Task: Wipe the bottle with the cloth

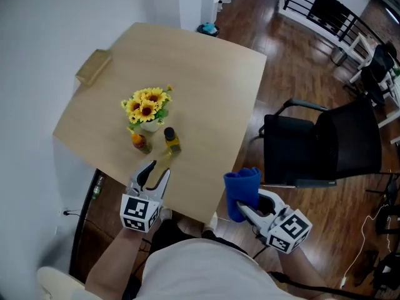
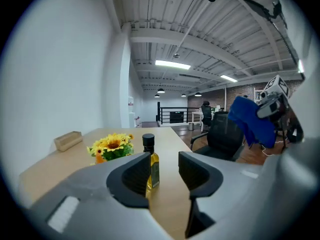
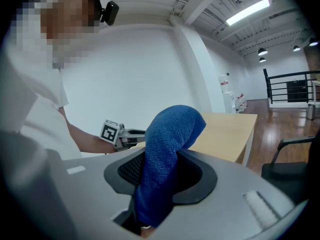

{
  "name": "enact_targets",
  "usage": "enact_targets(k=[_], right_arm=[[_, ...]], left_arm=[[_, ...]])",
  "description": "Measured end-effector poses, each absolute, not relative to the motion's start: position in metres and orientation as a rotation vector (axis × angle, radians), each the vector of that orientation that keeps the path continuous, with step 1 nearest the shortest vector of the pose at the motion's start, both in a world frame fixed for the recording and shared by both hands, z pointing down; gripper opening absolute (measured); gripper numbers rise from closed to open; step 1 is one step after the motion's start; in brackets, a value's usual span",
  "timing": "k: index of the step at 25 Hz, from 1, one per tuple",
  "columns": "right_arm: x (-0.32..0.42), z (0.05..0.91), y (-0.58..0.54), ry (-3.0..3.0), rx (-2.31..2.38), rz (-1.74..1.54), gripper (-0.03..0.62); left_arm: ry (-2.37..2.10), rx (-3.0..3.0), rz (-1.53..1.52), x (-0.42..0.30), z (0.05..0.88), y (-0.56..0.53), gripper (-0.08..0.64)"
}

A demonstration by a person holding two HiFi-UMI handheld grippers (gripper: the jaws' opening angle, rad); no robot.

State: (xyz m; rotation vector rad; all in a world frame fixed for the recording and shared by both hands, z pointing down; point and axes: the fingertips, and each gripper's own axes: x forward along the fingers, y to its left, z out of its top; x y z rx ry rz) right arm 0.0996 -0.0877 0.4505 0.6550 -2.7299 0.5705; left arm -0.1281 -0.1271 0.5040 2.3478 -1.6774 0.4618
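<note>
Over a pale table (image 1: 206,86) in a wood-floored office, holds the left tongs (image 1: 157,170) wide apart and empty at the near edge, with the bottle (image 1: 171,141) upright just ahead, untouched, beside a pot of sunflowers (image 1: 147,105). Clamps the right tongs (image 1: 242,208) on a bunched blue cloth (image 1: 242,189) off the table's near right edge, well apart from the bottle, near a black chair (image 1: 325,142).

The left gripper (image 1: 159,169) and right gripper (image 1: 244,209) share pale grey moulded bodies with black, finely textured pads (image 2: 134,176) lining the jaws. Each carries a white cube (image 1: 139,212) printed with black square markers. The person wears a white short-sleeved shirt (image 1: 200,270) and a black head-mounted camera (image 3: 105,11).
</note>
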Motion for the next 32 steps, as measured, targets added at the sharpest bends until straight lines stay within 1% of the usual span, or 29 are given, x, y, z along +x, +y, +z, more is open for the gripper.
enact_targets(k=[4, 6, 7, 13, 20, 26, 32], right_arm=[[0.099, 0.458, -0.095, -2.769, 0.529, 0.560, 0.151], [0.096, 0.459, -0.094, -2.784, 0.488, 0.551, 0.151], [0.094, 0.459, -0.091, -2.790, 0.474, 0.551, 0.151], [0.077, 0.442, -0.038, -2.818, 0.384, 0.485, 0.152], [0.062, 0.431, 0.070, -2.795, 0.403, 0.394, 0.152], [0.048, 0.432, 0.214, -2.778, 0.443, 0.462, 0.152], [0.061, 0.427, 0.298, -2.735, 0.466, 0.454, 0.152]], left_arm=[[-1.658, 2.319, 0.461, -0.104, 0.487, -0.066, 0.181], [-1.619, 2.332, 0.472, -0.090, 0.481, -0.036, 0.155], [-1.601, 2.336, 0.472, -0.083, 0.478, -0.021, 0.155], [-1.569, 2.359, 0.400, -0.066, 0.453, 0.058, 0.156], [-1.614, 2.393, 0.284, -0.085, 0.435, 0.171, 0.155], [-1.476, 2.457, 0.253, -0.082, 0.435, 0.284, 0.155], [-1.429, 2.475, 0.230, -0.086, 0.430, 0.358, 0.141]])
